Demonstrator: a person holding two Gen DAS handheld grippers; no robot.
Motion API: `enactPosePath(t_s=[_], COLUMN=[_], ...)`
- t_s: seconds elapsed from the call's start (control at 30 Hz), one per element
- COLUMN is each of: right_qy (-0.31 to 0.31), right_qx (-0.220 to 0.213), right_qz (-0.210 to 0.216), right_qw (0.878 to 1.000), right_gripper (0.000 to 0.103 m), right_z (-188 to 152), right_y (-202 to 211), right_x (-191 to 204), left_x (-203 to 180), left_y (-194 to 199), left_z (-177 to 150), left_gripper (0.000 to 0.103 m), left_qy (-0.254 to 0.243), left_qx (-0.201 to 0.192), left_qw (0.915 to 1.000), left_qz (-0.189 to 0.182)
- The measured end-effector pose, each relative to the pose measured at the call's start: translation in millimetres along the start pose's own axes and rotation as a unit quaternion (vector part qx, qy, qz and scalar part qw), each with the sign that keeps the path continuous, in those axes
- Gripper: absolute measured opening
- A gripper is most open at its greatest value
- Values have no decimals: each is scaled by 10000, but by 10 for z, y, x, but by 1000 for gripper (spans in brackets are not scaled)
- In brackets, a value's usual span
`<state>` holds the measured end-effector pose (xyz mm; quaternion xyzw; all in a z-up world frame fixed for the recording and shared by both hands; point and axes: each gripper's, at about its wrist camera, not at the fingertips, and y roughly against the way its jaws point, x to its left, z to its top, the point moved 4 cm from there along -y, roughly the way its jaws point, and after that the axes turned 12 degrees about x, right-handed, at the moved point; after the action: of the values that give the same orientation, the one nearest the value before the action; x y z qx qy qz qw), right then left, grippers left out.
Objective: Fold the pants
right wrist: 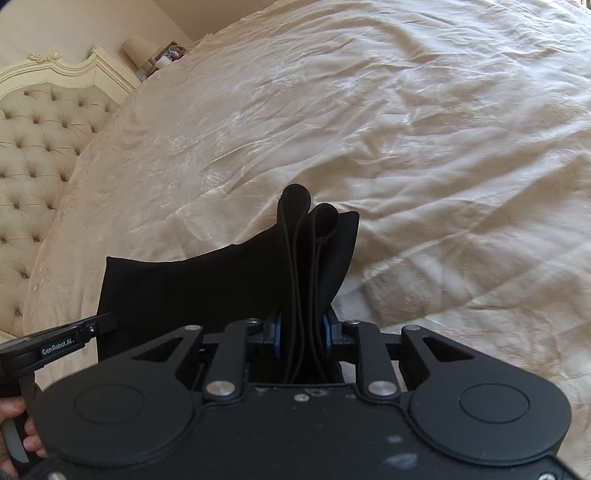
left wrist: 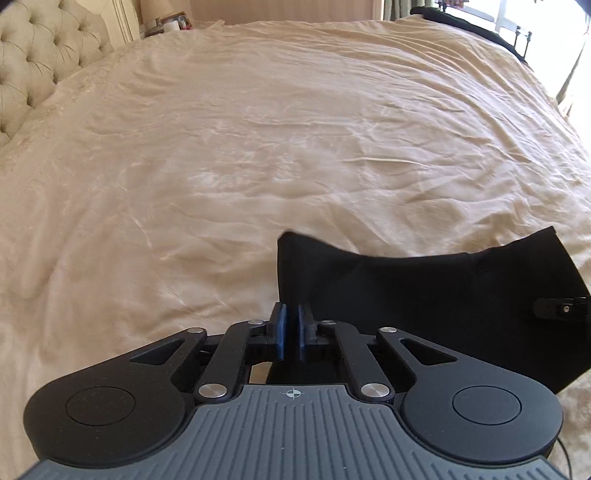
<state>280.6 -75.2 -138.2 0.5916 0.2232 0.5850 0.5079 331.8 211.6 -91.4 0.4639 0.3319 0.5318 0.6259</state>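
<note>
The black pants [left wrist: 424, 295] hang stretched between my two grippers above the cream bedspread [left wrist: 221, 147]. My left gripper [left wrist: 291, 325] is shut on one end of the cloth, its blue pads [left wrist: 281, 328] pressed on a thin fold. My right gripper [right wrist: 302, 332] is shut on a thick bunch of black pants [right wrist: 314, 266] with several folded layers standing up between its blue pads [right wrist: 277, 332]. The right gripper's tip shows at the right edge of the left wrist view [left wrist: 561, 308]. The left gripper shows at the lower left of the right wrist view [right wrist: 59, 341].
A tufted cream headboard [right wrist: 33, 147] stands at the left. A bedside table with a lamp [right wrist: 147, 55] and small items lies beyond it. A dark cloth [left wrist: 469, 26] lies at the far right corner near a bright window [left wrist: 517, 14].
</note>
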Motion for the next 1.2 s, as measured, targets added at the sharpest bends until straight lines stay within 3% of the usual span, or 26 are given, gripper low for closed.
enactPosePath(t_s=[0.1,0.17,0.23,0.37,0.53,0.7,0.83,0.97,1.07,1.2], right_qy=[-6,-60,-95,15,62,416,945,1099,1021,994], right_qx=[-64,-169,-223,-71,-219,-642,-858,-1074,-737,-518], right_qz=[34,-203,-786,-1877,-2811,-2919,-3025,-2495,-2041,-1693], right_qw=[10000,9996,9966,9822,9594,9534,9446,9561,9708,9792], right_gripper=[21,22,23,40,39,40,41,42,42,42], right_z=[127,241,304,262,44,-132,-331,-628,-825,-1041], right_y=[-191,-322,-396,-431,-89,358,614,880,978,1086], right_x=[349,502,531,432,275,397,665,866,912,909], left_x=[406,625,792,897,838,513,176,-139,-341,-558], left_y=[-20,-94,-135,-141,-85,174,446,712,895,1127], left_z=[220,343,394,295,-16,-358,-552,-680,-773,-883], left_gripper=[1,2,3,7,27,31,49,50,50,50], left_qy=[-9,114,231,406,894,1144,1234,1088,1033,918], left_qx=[-140,-50,52,164,331,376,389,311,276,100], left_qw=[9999,9999,9996,9980,9932,9913,9912,9935,9943,9957], left_qz=[-16,-26,-136,-460,-671,-536,-292,-96,-37,55])
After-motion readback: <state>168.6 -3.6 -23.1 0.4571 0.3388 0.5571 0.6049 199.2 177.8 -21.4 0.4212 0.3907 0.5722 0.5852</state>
